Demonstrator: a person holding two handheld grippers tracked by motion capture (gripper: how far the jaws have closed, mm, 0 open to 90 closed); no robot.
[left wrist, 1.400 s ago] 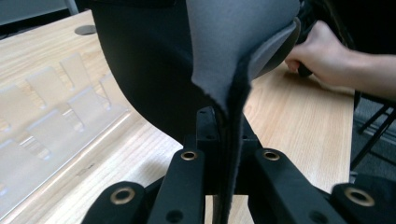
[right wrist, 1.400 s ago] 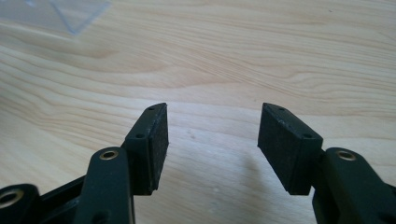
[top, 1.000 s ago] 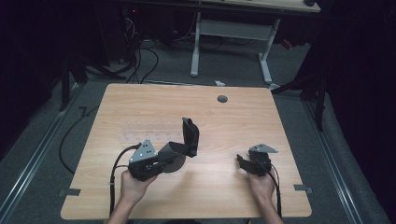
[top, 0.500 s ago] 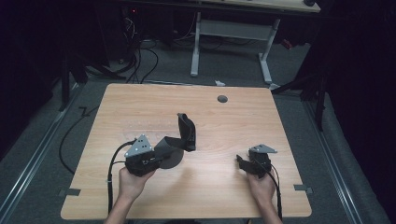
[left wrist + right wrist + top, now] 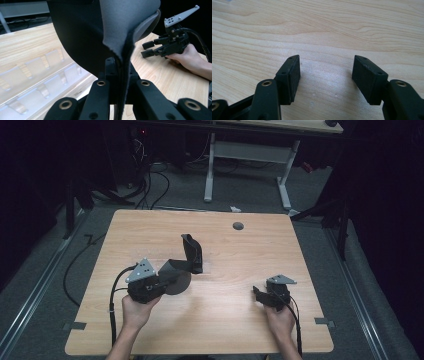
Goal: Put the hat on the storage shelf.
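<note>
In the left gripper view, the dark felt-like piece point(image 5: 100, 32) runs past the top edge, so we cannot see its whole shape, and it hides much of the table point(image 5: 30, 45) behind it. In the high view we cannot tell what the piece point(image 5: 187, 260) is. The person's forearms are cut off at the bottom edge.

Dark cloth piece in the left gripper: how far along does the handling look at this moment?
Done: the left gripper is shut on the dark cloth piece, pinching its edge, and most of it is raised off the table. In hand: the cloth hangs from that one grip. Left: the right gripper is open over bare wood with nothing between its jaws, so any second grip or placing is not yet done.
</note>
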